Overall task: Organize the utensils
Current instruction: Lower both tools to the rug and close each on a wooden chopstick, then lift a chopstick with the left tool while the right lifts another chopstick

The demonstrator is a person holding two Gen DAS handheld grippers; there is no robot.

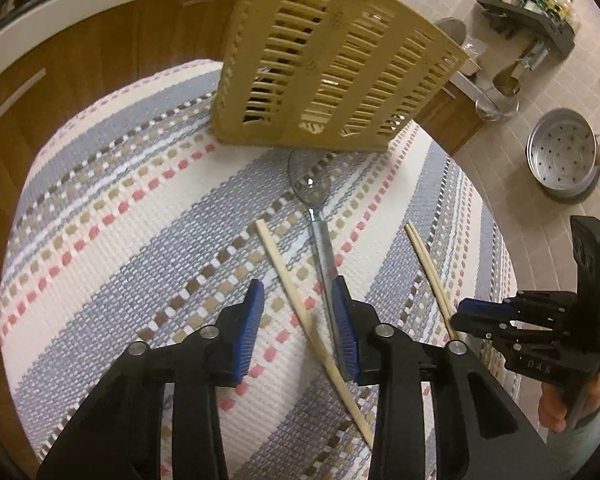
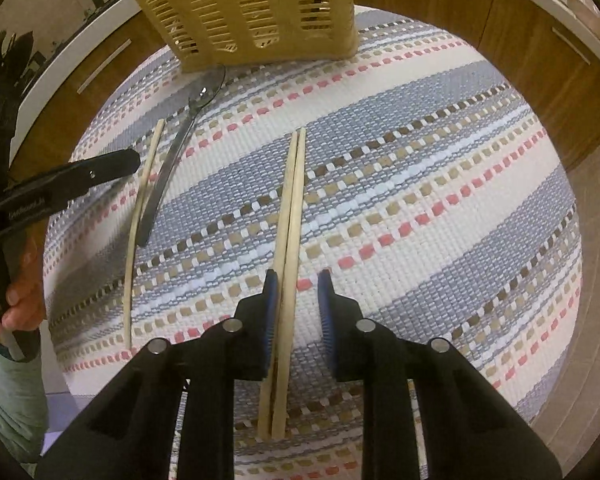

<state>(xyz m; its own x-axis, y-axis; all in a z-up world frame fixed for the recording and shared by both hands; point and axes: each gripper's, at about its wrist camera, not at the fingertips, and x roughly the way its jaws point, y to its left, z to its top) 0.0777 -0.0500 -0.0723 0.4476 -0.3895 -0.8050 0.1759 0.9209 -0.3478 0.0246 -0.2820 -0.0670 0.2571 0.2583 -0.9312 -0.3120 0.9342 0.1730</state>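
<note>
A: What is taking up most of the view?

B: A striped woven mat is covering the counter, and a tan slotted utensil basket is standing upright at its far edge. Wooden cabinets are running behind it. In the left wrist view a tiled floor is showing on the right with a perforated metal steamer pan sitting on it.

A: And the hand-held grippers?

B: The left hand-held gripper is pointing down at the mat with its jaws partly open. A single chopstick is lying diagonally between its blue pads, touching neither as far as the view shows, and the right pad is sitting over the handle of a metal spoon. The right hand-held gripper is also angling down, jaws narrowly open. A pair of chopsticks is lying side by side between its pads, hard against the left pad, with a gap to the right one. A hand is gripping each tool's handle.

A: Where are the utensils lying?

B: All are lying flat on the mat in front of the basket. The spoon's bowl is lying just beside the basket's base, the single chopstick is crossing the spoon's handle, and the pair is lying well apart to the right.
</note>
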